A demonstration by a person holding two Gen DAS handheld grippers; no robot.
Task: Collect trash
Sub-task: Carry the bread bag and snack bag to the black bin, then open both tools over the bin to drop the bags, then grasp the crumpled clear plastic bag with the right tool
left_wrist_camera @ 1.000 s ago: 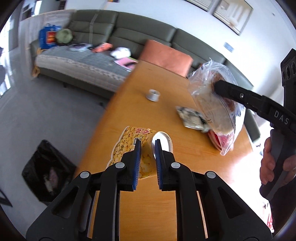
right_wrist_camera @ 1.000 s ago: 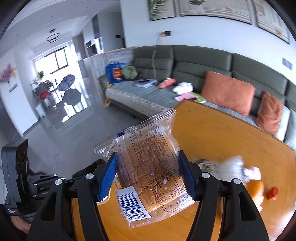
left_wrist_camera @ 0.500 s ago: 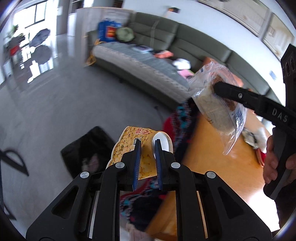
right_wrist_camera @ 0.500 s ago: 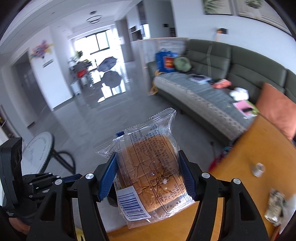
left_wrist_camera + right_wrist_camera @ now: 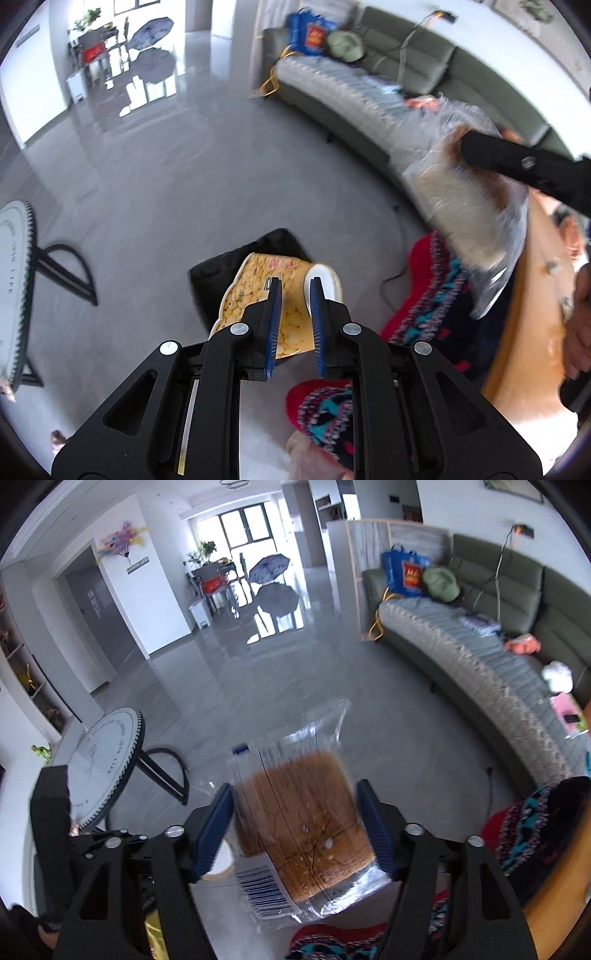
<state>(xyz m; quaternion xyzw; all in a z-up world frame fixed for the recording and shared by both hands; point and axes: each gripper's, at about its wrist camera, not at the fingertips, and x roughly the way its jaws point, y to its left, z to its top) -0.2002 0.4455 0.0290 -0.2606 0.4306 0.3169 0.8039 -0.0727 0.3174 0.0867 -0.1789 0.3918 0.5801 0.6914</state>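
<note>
Opening just now, both grippers: left gripper (image 5: 293, 284) around yellow snack bag (image 5: 258, 291), right gripper (image 5: 295, 805) (pads apart) around bread packet (image 5: 303, 819), above black trash bag (image 5: 221, 266).

Yellow snack wrapper (image 5: 258, 295) above black trash bag (image 5: 221, 266).

This is a home, a living room. A long green sofa (image 5: 517, 635) stands far ahead to the right of the gripper, with a shiny grey floor (image 5: 258, 686) and big windows (image 5: 243, 526) ahead.

Glossy clear-plastic bread wrapper (image 5: 295, 830)
</note>
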